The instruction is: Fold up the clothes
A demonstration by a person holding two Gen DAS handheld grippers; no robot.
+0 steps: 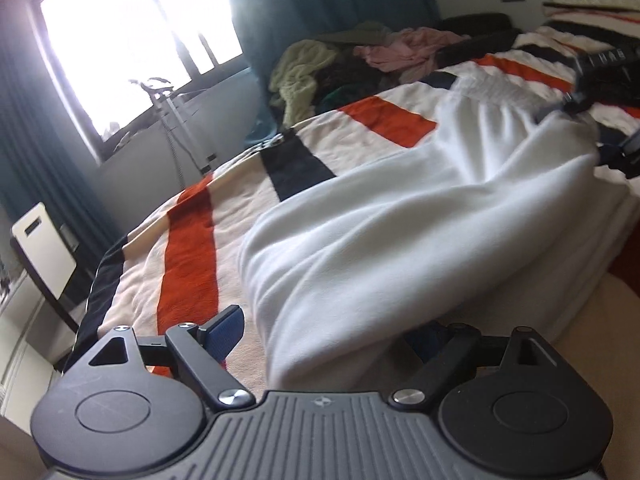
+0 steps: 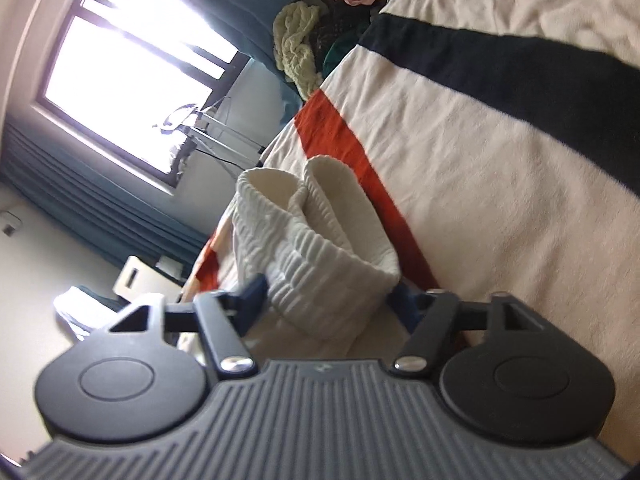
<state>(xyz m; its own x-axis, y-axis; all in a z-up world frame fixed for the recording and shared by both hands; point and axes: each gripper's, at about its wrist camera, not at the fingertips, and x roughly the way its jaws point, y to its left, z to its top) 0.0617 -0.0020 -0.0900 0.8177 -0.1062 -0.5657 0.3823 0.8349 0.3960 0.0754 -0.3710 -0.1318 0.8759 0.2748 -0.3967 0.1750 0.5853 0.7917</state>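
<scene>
The white fleece garment with a ribbed elastic waistband (image 1: 380,216) lies stretched across the striped cream, orange and navy bed blanket (image 1: 192,240), probably pulled taut for folding. The left gripper (image 1: 332,340) pinches its near end; the right gripper (image 2: 326,300) clamps the bunched waistband (image 2: 316,248) at the far end.
</scene>
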